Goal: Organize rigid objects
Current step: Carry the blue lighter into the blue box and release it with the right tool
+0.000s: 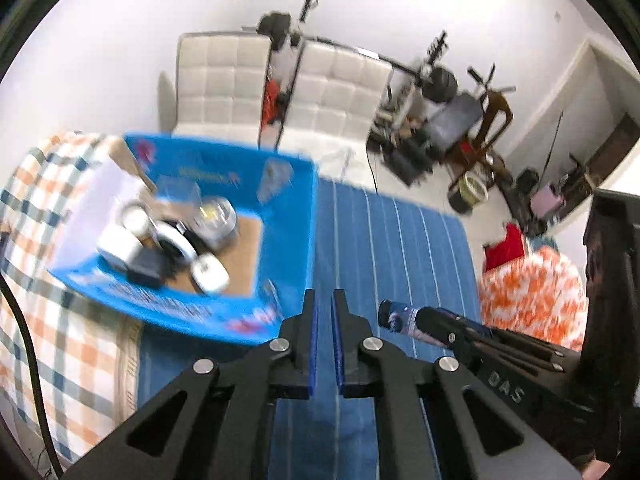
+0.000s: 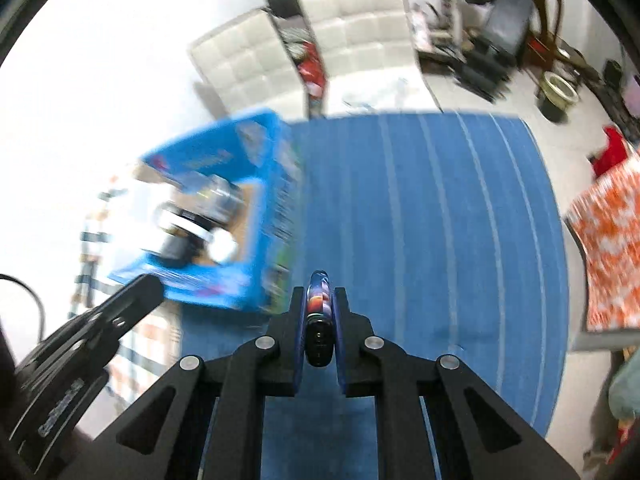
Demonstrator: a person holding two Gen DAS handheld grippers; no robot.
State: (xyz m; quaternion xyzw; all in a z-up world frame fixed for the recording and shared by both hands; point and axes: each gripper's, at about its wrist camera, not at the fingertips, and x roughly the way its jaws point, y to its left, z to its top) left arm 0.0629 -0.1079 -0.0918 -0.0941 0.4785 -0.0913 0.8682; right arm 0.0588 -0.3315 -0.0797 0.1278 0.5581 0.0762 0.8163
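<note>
An open blue cardboard box (image 1: 280, 216) stands on the bed at left and holds several small objects, among them white round ones (image 1: 208, 274) and a clear jar (image 1: 214, 216). It also shows in the right wrist view (image 2: 264, 240). My left gripper (image 1: 324, 304) is empty, its jaws a narrow gap apart, just right of the box's near corner. My right gripper (image 2: 320, 296) is shut on a small dark tube with a colourful print (image 2: 319, 312). That tube shows in the left wrist view (image 1: 396, 316), to the right of my left gripper.
A blue striped cloth (image 1: 380, 248) covers the bed's middle. A checked orange and blue sheet (image 1: 52, 320) lies at left, an orange patterned cloth (image 1: 532, 292) at right. Two white padded chairs (image 1: 332, 92) and gym clutter (image 1: 440, 120) stand beyond the bed.
</note>
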